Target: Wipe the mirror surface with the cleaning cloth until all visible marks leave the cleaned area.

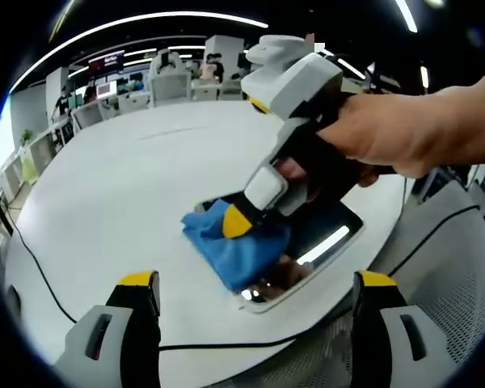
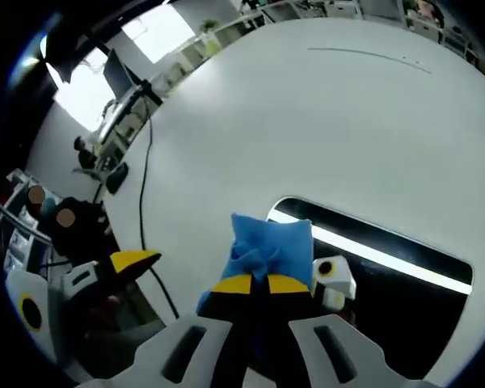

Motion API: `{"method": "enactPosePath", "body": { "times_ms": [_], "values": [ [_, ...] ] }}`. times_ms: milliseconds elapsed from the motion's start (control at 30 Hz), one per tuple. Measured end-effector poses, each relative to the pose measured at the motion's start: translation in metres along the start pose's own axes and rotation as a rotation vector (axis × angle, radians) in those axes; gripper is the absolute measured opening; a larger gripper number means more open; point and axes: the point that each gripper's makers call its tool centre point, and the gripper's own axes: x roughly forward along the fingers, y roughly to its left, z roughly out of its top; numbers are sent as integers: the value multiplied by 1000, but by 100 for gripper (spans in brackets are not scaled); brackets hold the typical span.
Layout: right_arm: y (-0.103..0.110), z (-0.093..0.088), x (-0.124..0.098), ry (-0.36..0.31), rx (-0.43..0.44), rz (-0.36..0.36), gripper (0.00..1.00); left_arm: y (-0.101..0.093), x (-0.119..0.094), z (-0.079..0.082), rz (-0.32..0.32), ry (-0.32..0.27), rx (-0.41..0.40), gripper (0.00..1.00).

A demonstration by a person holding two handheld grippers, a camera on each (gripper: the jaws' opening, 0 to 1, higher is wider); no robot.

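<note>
The mirror (image 1: 323,234) lies flat on the white counter (image 1: 121,194), a dark rounded rectangle reflecting a bright ceiling light strip. In the left gripper view the right tongs (image 1: 238,220), held by a person's hand (image 1: 404,129), come in from the upper right and reach down to the blue cleaning cloth (image 1: 238,246), which is bunched over the mirror's near-left end and partly laps onto the counter beside it. In the right gripper view the right tongs (image 2: 252,284) are clenched on that cloth (image 2: 271,242), their yellow-tipped jaws meeting with blue folds pinched between them, the cloth resting at the mirror's (image 2: 388,267) left edge. The left tongs (image 1: 255,287) are released, their two yellow-tipped jaws standing wide apart at the bottom of their own view with nothing between them, just short of the mirror's near edge; one yellow tip of them (image 2: 133,260) shows at the lower left of the right gripper view. A black cable (image 2: 145,210) trails across the counter. No brand, label or writing can be read on the cloth, the mirror or the tongs; a distant screen (image 1: 107,61) in the office behind shows red, its text too small to tell.
</note>
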Motion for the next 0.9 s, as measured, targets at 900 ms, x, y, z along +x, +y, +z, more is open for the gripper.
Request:
{"method": "enactPosePath", "body": {
  "times_ms": [900],
  "values": [
    [-130, -49, -75, -23, 111, -74, 0, 1, 2, -2, 5, 9, 1, 100]
  ]
}}
